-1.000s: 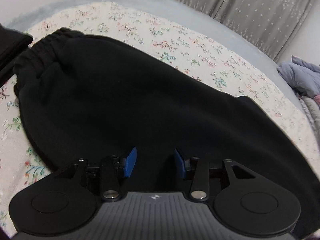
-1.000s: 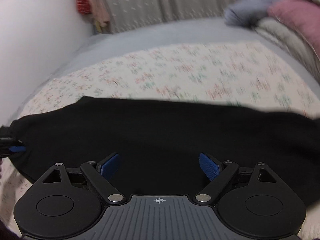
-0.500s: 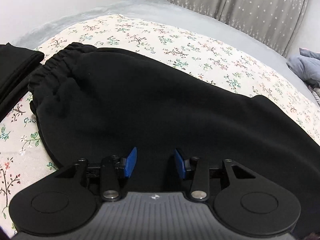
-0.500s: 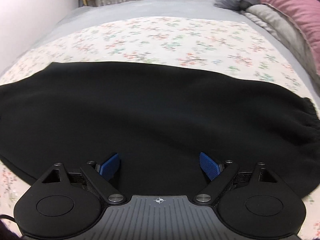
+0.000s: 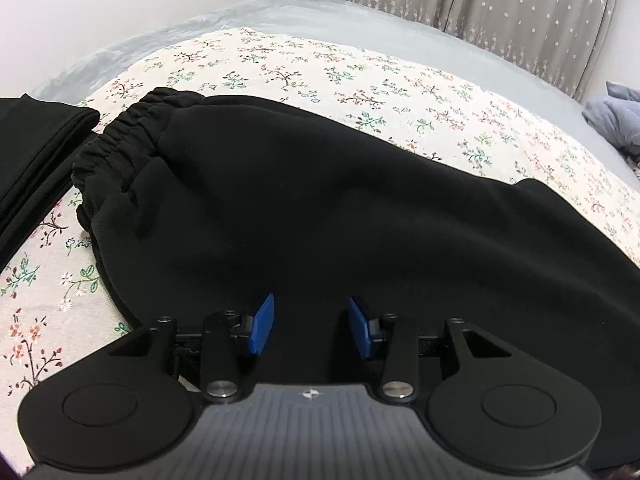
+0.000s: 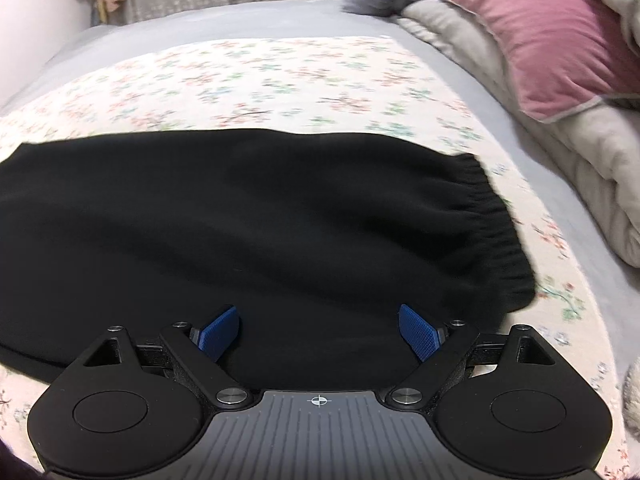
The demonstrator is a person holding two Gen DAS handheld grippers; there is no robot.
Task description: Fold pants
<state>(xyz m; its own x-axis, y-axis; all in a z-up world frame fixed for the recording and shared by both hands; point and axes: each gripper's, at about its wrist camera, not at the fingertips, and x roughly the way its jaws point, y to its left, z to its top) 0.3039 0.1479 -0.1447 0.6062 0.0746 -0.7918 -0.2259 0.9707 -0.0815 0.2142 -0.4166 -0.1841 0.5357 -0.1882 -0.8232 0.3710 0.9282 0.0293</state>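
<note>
The black pants (image 5: 320, 208) lie flat lengthwise on the floral sheet (image 5: 360, 76), laid out ready for folding. The left gripper (image 5: 311, 330) hovers over them, jaws narrowly apart and empty; the right gripper (image 6: 320, 334), jaws wide and empty, hangs near the elastic cuff (image 6: 496, 224), apparently positioned to grasp that end.

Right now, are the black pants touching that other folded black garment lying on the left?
Apart. The left wrist view shows a strip of floral sheet between the pants' elastic band and the folded black garment.

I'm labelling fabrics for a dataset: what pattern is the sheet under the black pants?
Cream with small floral sprigs: the sheet shows sharpest in the left wrist view.
</note>
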